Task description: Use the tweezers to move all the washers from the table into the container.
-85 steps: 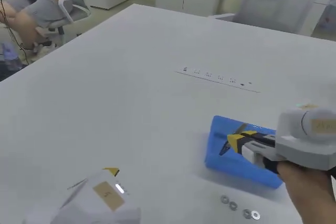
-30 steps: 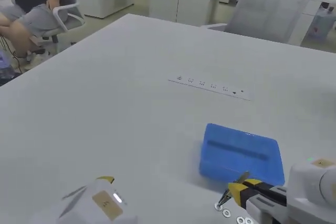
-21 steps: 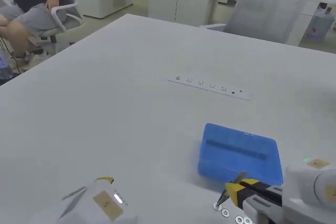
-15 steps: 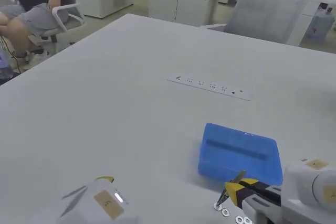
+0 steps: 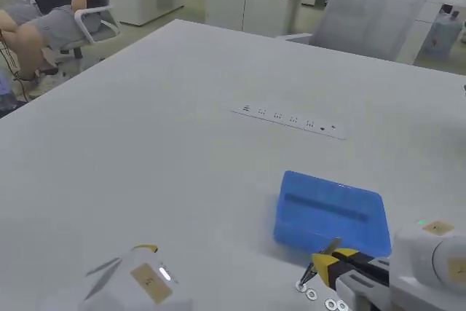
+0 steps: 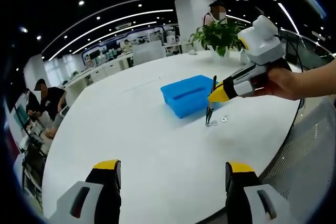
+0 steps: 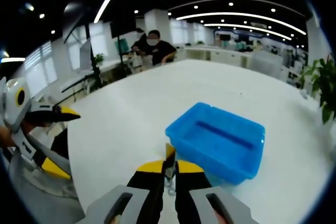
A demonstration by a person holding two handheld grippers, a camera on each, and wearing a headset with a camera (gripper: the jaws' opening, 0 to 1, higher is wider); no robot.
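Our right gripper (image 5: 328, 262) clamps the tweezers (image 6: 211, 100), tips down among the washers (image 6: 224, 119) on the table (image 5: 182, 143) just beside the blue container (image 5: 331, 213); our left gripper (image 6: 173, 167) hangs spread wide. Thin, light, stiff, slick rings, we judge: pinch one across its band.

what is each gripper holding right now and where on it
The right gripper is shut on the tweezers, clamped about mid-length, tips down by the washers. The left gripper is open, holding nothing.
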